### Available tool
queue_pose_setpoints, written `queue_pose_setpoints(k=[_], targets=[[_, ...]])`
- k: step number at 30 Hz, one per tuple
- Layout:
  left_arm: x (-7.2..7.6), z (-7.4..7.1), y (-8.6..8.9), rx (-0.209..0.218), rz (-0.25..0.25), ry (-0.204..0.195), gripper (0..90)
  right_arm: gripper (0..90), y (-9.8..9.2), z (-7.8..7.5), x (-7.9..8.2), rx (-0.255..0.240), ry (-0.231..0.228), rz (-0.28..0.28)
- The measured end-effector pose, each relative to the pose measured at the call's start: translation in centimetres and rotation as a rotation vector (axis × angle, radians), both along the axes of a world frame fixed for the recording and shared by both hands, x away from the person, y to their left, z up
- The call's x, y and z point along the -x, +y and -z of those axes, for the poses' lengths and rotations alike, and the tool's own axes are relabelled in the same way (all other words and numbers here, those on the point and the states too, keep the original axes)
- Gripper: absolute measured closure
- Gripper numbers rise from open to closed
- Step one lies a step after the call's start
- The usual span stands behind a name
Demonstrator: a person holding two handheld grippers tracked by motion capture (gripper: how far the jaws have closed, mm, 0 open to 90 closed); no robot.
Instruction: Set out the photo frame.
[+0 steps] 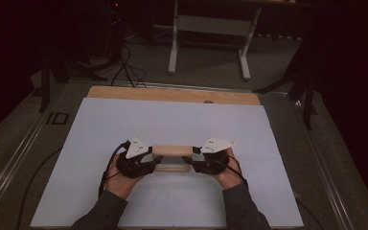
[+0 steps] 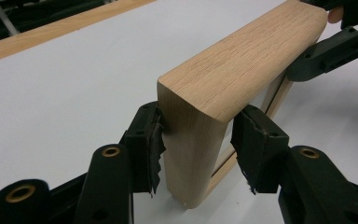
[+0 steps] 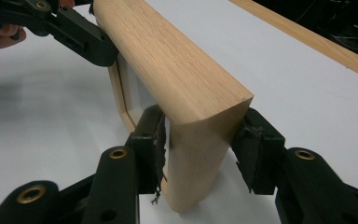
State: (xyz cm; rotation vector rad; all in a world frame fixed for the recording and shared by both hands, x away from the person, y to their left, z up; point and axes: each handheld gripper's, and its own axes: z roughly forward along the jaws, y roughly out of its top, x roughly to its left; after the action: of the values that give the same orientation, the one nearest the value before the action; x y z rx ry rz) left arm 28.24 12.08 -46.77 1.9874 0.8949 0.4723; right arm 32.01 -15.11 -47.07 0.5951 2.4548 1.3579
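Wooden frame (image 1: 172, 151): one piece, light oak-like grain, a rounded-corner open rectangle standing on edge on the white sheet (image 1: 172, 120), just below the sheet's centre, toward 6 o'clock in the high view. Long top rail runs 9 to 3 o'clock.

Grippers: two, one per hand. Left gripper (image 1: 149, 160) sits at the frame's 9 o'clock end, right gripper (image 1: 195, 160) at its 3 o'clock end. Each carries one grey three-cornered plate on top.

Left gripper view: frame end post (image 2: 193, 154) stands between two black jaws; one pad presses its side at 9 o'clock, the other pad sits against the far side at 3 o'clock. Jaws held at medium width, clamped on the post.

Right gripper view: same arrangement, end post (image 3: 196, 163) between two jaws, pads touching both faces. The left gripper's jaw shows at 11 o'clock, on the far end.

Hands: two, sleeves dark, entering from 6 o'clock.

Table (image 1: 172, 94): one wooden edge strip visible at 12 o'clock beyond the sheet.

Beyond it, one white desk frame (image 1: 211, 28) on the floor at 12 o'clock
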Motion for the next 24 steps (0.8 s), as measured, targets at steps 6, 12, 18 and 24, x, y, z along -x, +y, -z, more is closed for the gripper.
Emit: queue_pose_setpoints(k=[6,12,18,24], targets=[[-0.5,0.1,0.1,-0.007,-0.01,-0.003,52.9,55.1,0.4,0.1,-0.4,0.009,-0.011,0.009],[-0.9,0.1,0.4,-0.006,-0.021,-0.012,52.9,55.1,0.7,0.0,-0.8,0.02,-0.014,0.01],[-1.4,0.0,0.6,-0.009,-0.029,-0.019,52.7,55.0,1.2,-0.1,-1.5,0.024,-0.029,0.018],[-2.2,0.4,0.9,-0.007,-0.044,-0.024,52.5,54.9,1.6,0.0,-2.0,0.035,-0.036,0.028]])
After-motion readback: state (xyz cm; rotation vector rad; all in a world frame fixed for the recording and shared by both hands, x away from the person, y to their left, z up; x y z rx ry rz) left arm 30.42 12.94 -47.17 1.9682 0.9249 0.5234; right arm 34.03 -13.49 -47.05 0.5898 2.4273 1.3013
